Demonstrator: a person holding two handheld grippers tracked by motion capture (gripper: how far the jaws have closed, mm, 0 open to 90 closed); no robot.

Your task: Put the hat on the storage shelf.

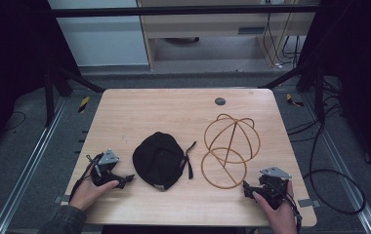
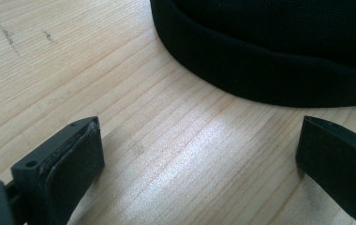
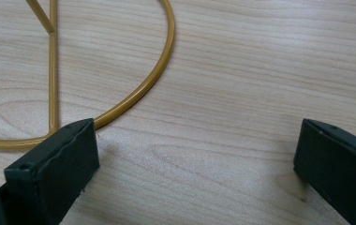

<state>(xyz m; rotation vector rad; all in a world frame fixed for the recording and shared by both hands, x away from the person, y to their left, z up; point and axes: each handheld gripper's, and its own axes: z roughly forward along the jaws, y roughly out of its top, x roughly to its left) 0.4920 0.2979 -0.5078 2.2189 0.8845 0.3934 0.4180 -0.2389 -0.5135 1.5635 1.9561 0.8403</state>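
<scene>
A black cap (image 1: 158,159) lies flat in the middle of the wooden table (image 1: 139,117), its strap trailing to the right. To its right stands a gold wire hat stand (image 1: 230,144) with a round base ring. My left gripper (image 1: 127,179) rests on the table just left of the cap, open, with bare wood between its jaws; the cap's brim (image 2: 270,70) lies just ahead of the left gripper (image 2: 199,145). At the near right, my right gripper (image 1: 246,187) is open beside the stand's base ring (image 3: 134,96), with only wood at the right gripper (image 3: 197,145).
A small dark round disc (image 1: 219,101) sits in the table's far edge area. Dark frame legs and cables run along the floor on both sides. Bare wood stretches across the far half of the table.
</scene>
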